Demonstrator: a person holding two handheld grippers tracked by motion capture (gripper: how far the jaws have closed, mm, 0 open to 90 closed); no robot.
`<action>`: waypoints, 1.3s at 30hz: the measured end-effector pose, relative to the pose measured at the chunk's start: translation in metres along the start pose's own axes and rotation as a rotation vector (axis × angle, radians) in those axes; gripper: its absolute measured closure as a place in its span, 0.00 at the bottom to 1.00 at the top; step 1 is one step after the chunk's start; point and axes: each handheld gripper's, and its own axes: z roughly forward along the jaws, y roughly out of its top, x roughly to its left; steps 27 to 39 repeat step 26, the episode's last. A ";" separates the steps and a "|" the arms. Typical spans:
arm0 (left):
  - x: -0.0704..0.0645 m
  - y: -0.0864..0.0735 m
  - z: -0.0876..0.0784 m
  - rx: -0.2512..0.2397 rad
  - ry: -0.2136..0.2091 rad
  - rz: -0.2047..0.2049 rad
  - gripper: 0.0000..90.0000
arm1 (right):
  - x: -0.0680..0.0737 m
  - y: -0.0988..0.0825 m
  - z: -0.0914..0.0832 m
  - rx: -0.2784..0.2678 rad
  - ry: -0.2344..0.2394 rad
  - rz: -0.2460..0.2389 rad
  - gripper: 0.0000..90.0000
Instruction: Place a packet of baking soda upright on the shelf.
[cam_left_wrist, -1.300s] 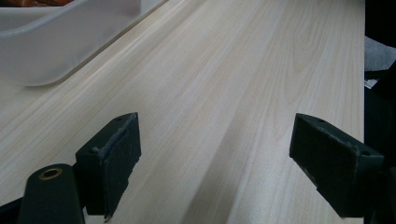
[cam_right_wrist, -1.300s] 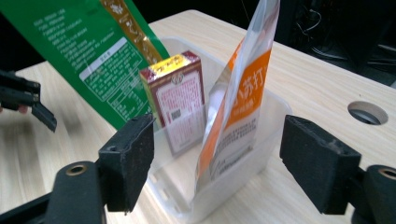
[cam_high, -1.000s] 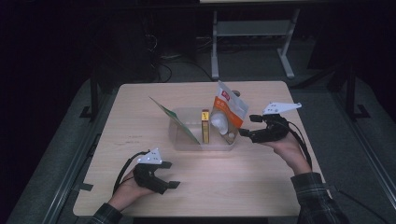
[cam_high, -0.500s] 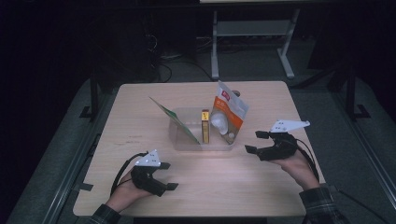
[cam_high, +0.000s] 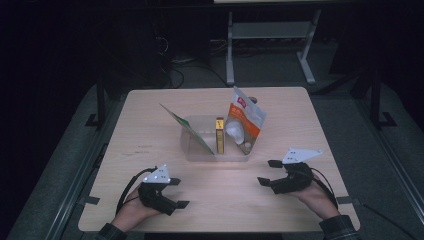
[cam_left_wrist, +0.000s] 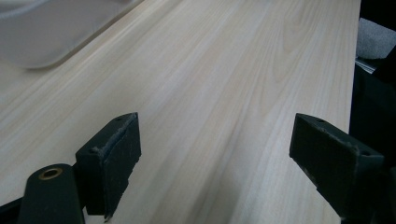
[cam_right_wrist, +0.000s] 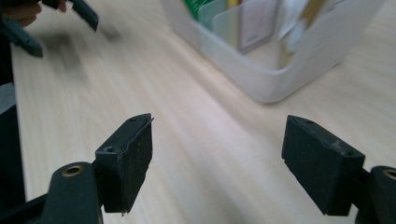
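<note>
Bin (cam_high: 200, 150) stood mid-desk (cam_high: 150, 110), packed with a green packet (cam_high: 187, 131), a yellow box (cam_high: 219, 136) and an orange pouch (cam_high: 245, 120). Both my tongs, left (cam_high: 176, 192) and right (cam_high: 266, 172), were released, empty, near the desk's front edge. I judged packing complete, nothing left.

The table (cam_high: 150, 130) is pale wood with fine lengthwise grain. Ahead of the right gripper (cam_high: 266, 172), black with a pale grey top plate, stands a frosted translucent bin (cam_high: 197, 150). In it are a green card (cam_high: 186, 131), a yellow box (cam_high: 219, 136) and an orange-and-white pouch (cam_high: 245, 120). The left gripper (cam_high: 178, 193) is black too.
</note>
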 end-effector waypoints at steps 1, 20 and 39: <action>-0.001 -0.002 -0.001 0.005 0.001 0.001 0.18 | 0.003 -0.002 0.001 0.008 0.004 -0.003 0.27; -0.005 -0.012 0.005 0.062 0.005 0.013 0.18 | 0.026 -0.022 0.014 0.081 0.028 -0.026 0.24; -0.005 -0.011 0.006 0.061 0.003 0.017 0.18 | 0.026 -0.021 0.015 0.072 0.028 -0.034 0.23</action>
